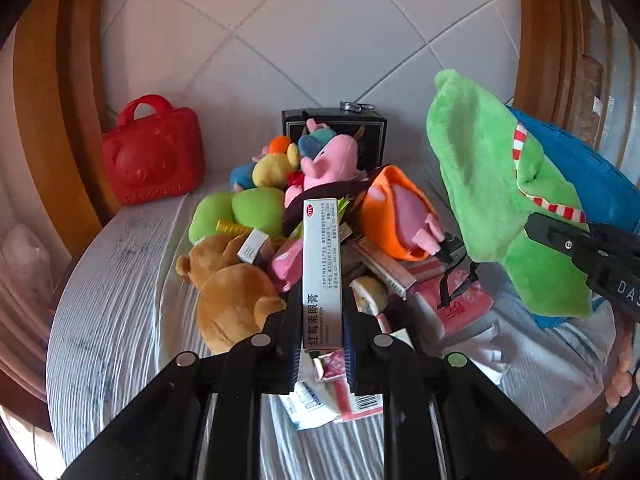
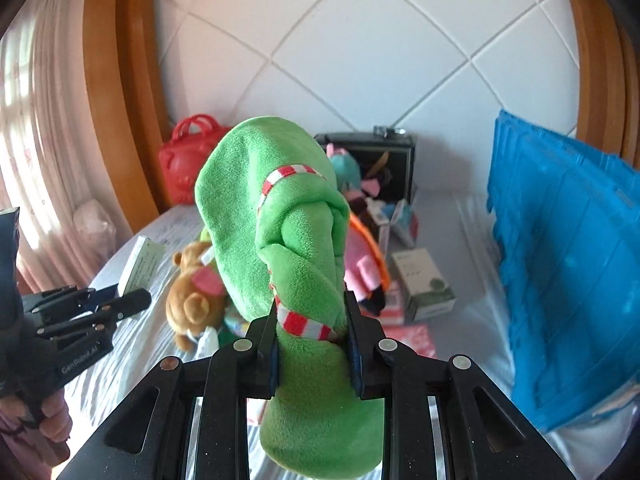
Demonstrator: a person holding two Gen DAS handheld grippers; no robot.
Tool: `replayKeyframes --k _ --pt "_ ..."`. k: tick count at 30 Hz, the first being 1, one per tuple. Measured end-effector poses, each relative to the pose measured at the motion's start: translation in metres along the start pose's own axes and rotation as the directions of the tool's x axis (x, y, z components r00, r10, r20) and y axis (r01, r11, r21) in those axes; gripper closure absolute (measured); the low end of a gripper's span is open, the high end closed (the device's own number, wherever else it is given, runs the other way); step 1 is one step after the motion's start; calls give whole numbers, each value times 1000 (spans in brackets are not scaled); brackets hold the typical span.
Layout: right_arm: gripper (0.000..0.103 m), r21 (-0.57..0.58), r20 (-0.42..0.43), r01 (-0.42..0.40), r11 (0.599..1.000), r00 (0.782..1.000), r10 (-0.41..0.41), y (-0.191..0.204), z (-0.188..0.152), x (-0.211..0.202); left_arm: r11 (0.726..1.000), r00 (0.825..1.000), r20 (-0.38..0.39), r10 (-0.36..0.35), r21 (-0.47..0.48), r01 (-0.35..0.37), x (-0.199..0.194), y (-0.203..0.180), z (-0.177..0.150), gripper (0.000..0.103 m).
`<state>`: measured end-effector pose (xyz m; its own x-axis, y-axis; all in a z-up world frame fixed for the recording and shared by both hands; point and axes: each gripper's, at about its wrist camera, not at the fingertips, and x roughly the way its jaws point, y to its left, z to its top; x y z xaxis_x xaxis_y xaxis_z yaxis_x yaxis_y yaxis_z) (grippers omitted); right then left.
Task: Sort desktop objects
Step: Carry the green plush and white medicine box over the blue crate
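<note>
The left tongs (image 1: 322,320) are clamped narrow on a slim white ointment box (image 1: 322,264), which stands upright between the pads, raised over the pile. The right tongs (image 2: 314,344) pinch a green plush toy (image 2: 280,216) at its red-and-white striped band, the toy bulging up and out of the jaws and filling the middle of the right wrist view.

From the left wrist view, the pile lies directly behind the box: a brown teddy bear (image 1: 232,292) at 8 o'clock of it, a green round plush (image 1: 236,212) at 10 o'clock, a pink pig plush (image 1: 332,160) at 12 o'clock leaning on a dark box (image 1: 372,128), and an orange plush (image 1: 396,212) at 2 o'clock. Pink packets (image 1: 460,304) and small cartons crowd the space at 4 o'clock.

A red plastic handbag (image 1: 154,152) stands well apart at 10 o'clock by the wall. All rests on a tabletop under a pale striped cloth (image 1: 112,320). A blue crate (image 2: 568,264) rises at 3 o'clock in the right wrist view, just beside the green toy.
</note>
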<state>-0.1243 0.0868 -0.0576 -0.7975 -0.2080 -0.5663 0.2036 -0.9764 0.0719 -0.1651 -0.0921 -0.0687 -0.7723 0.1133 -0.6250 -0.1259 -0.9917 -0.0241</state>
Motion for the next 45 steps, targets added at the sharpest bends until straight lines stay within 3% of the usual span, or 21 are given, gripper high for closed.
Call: replayKeyframes --k 6,11,16,22,36,41,45 --pt "78 -21 105 47 999 994 -44 -21 21 -32 999 997 68 -39 40 36 -7 -42 28 86" --pt "78 -15 204 97 995 975 -92 -49 42 -64 995 988 139 -69 75 59 -16 -84 55 86" --pt "78 12 298 178 984 939 -174 -88 59 -100 988 976 182 -123 114 103 -21 -138 84 86" --pt "78 58 354 274 960 894 -276 -149 84 -132 972 958 213 -191 179 154 -21 -215 125 86" --pt "78 119 279 452 884 839 -466 -316 165 -128 946 965 73 -250 229 228 41 -366 240 86" --pt "78 169 217 484 859 832 -511 -379 191 -94 950 970 -10 -243 201 240 84 -406 272 86" --pt "78 201 174 508 837 823 -541 -421 191 -60 956 980 -36 -198 214 201 123 -435 286 86"
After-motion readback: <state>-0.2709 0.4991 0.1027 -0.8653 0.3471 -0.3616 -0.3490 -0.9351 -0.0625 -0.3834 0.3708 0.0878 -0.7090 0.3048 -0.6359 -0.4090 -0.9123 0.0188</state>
